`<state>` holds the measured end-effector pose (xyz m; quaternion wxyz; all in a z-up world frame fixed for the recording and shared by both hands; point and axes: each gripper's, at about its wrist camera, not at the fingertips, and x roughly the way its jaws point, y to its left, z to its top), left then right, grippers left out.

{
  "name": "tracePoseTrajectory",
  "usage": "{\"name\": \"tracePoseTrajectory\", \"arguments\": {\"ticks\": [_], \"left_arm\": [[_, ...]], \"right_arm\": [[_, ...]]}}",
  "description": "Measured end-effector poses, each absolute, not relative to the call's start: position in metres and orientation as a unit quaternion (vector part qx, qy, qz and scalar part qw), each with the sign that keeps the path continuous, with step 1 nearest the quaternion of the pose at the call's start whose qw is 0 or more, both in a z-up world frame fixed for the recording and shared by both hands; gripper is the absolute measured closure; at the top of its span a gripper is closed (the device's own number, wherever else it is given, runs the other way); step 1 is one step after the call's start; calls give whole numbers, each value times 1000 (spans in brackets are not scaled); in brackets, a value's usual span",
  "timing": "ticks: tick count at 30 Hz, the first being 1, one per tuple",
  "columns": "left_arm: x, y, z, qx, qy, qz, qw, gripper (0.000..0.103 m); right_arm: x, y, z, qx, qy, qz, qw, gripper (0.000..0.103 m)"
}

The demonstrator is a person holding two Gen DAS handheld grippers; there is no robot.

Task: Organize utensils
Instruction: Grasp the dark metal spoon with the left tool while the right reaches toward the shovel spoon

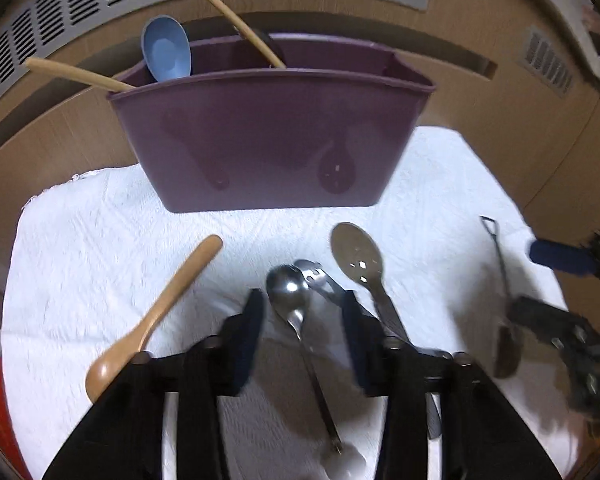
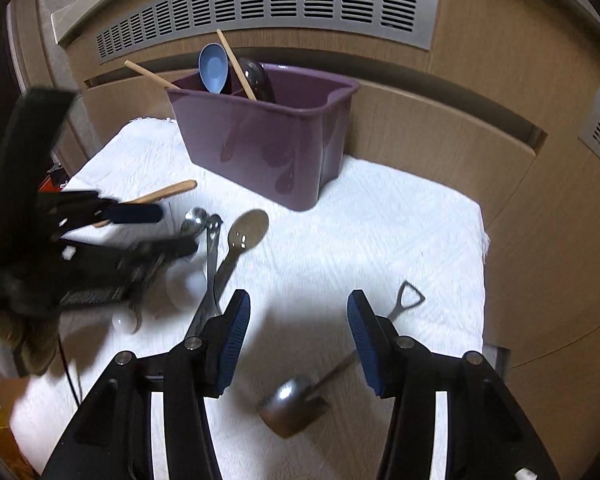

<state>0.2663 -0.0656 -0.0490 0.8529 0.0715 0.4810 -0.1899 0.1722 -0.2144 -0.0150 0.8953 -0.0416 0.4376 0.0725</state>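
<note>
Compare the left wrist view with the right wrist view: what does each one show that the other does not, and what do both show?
Only the left wrist view shows the whole light wooden spoon, bowl included; the right view hides most of it behind the left claw.

Only the right wrist view shows clearly the small metal shovel-shaped scoop lying below the open right claw.

Both show the purple plastic utensil bin holding a blue spoon, the white cloth, and the shiny steel spoon.

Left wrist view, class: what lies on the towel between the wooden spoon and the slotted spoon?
A steel spoon and a second metal utensil beside it, both between the left gripper's jaws.
</note>
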Motion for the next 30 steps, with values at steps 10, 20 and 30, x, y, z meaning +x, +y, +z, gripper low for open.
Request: {"name": "tracePoseTrajectory", "arguments": {"ticks": [10,20,30], "left_arm": [[283,-79,-61,86,504,-169,842,66],[269,-83,-62,96,491,-188,845,77],[235,-66,-40,71,459,-195,864,77]], "right_arm": [[166,-231,-23,-23,444,71,893,51],[165,-241,-24,-4,451,63,890,49],[156,-252,-19,-3,450,51,892,46]]}}
